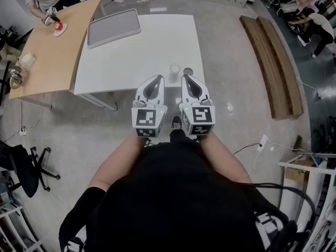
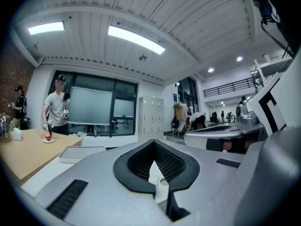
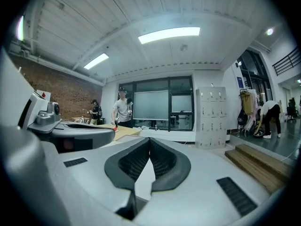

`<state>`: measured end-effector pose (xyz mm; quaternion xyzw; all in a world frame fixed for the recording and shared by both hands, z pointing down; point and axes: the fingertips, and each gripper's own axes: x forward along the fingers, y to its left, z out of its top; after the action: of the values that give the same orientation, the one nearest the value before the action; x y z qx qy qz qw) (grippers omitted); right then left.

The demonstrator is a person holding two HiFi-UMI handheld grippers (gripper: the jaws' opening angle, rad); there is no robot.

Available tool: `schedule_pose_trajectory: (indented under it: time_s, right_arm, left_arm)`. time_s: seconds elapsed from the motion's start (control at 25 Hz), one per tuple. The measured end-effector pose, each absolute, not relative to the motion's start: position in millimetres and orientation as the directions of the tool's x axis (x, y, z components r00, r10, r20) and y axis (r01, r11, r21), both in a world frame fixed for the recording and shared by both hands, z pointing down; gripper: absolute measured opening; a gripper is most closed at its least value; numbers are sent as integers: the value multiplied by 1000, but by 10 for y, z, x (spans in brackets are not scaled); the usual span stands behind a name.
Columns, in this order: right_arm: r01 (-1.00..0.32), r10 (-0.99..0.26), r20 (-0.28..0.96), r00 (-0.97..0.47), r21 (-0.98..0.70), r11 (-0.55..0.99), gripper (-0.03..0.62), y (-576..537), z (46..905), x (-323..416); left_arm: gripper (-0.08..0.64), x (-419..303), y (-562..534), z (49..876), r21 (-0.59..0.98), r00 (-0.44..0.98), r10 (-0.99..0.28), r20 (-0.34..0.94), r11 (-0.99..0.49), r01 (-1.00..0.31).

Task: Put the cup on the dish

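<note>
Cup (image 1: 175,70) first: where is it?
— Upright on the white table (image 1: 157,41), near the front edge.

Dish (image 1: 187,71)?
— Just right of the cup, not under it.

And the tools?
— Left gripper (image 1: 156,81) and right gripper (image 1: 188,81) hover side by side on the person's side of the cup, off the table. Both are clenched, tips meeting, nothing between them.

Anything farther out?
— A gray tray (image 1: 114,28), well beyond the cup to its left.
</note>
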<state>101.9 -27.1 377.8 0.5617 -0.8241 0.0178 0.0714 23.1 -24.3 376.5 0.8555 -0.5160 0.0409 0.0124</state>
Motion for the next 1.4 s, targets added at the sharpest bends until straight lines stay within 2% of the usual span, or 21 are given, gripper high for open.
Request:
schedule_pose_trajectory:
  time_s: [0.8, 1.4]
  right_arm:
    - [-909, -884, 233, -407, -9, 416, 14, -1182, 4107, 1182]
    - [-868, -799, 370, -474, -41, 495, 14, -1747, 4968, 1136]
  left_arm:
    - [8, 393, -1182, 4107, 23, 403, -901, 161, -405, -914]
    - [8, 485, -1783, 4837, 26, 393, -871, 295, -404, -914]
